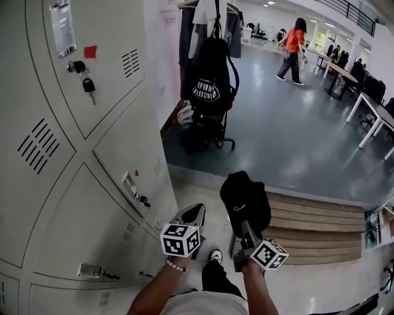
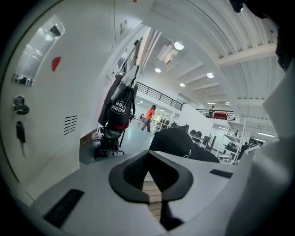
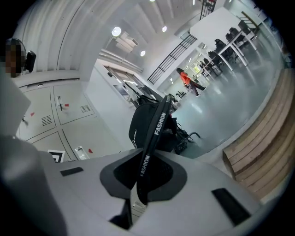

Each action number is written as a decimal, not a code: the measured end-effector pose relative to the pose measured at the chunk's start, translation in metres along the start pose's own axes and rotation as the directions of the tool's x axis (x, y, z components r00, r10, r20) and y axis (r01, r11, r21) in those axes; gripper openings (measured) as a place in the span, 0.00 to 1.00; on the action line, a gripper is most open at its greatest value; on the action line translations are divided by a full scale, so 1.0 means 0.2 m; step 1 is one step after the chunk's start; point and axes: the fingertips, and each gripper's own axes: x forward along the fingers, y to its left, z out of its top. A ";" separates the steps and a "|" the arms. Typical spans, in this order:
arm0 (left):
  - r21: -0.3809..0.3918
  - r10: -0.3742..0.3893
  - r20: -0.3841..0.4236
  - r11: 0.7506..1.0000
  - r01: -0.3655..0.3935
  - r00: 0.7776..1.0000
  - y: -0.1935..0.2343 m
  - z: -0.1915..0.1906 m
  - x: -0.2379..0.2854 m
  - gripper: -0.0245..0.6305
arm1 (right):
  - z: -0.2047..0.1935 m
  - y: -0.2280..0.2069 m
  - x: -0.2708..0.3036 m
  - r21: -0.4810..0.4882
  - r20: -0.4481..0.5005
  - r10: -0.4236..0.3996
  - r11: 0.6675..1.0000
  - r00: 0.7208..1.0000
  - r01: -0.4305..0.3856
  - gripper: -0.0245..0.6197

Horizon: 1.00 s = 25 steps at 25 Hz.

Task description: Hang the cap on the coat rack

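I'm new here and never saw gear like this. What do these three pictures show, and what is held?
A person holds a two-jaw gripper in each hand; there is no robot arm. The head view comes from a camera on the person's head, looking down; the other two cameras ride on the grippers and look along their jaws. The right gripper is shut on the printed band of a black cap. The left gripper is shut on nothing. Grey lockers stand at the left; ahead is the coat rack, with a black bag hanging on it.
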 end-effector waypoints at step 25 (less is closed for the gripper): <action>0.111 0.037 0.114 0.993 -0.050 0.993 0.14 0.93 1.26 0.04 | 1.15 -0.34 1.08 -0.111 0.061 0.196 0.976 0.979 -0.189 0.07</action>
